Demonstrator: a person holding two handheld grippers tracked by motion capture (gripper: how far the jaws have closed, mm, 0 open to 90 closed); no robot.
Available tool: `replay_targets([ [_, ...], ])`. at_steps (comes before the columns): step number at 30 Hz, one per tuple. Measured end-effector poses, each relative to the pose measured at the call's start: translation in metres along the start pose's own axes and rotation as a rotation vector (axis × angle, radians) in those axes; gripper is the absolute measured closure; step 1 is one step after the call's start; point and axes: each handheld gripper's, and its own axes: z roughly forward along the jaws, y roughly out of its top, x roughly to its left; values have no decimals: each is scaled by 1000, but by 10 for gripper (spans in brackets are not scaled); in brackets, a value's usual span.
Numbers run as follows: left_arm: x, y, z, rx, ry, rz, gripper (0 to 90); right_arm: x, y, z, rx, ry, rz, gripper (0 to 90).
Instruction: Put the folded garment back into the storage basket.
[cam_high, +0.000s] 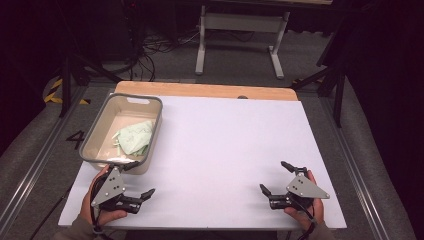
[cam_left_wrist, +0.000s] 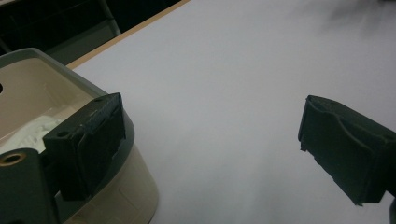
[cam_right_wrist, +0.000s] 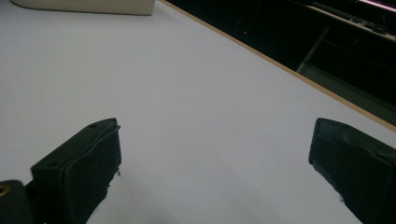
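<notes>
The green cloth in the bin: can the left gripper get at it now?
Probably yes. The left gripper is open beside the bin, and the green cloth lies uncovered inside; only the near wall must be cleared.

Dim surroundings, evenly lit white table (cam_high: 225, 145) without glare; gripper views are soft, close fingers (cam_left_wrist: 88, 144) blurred.

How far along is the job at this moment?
Looks done: pale green cloth lies inside the bin at the table's left. In hand: nothing; the left tongs sit open by the bin's near corner, and the right tongs rest open over bare white table. Left: nothing more to collect shows on the table, so this seems the end or a reset.
</notes>
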Motion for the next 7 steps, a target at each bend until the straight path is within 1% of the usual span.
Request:
replay_targets([
  [5, 0, -1, 1, 2, -6, -7, 86, -1, 0, 1, -2, 1, 4, 32],
  [7, 0, -1, 1, 3, -2, -9, 86, -1, 0, 2, 1, 2, 4, 33],
])
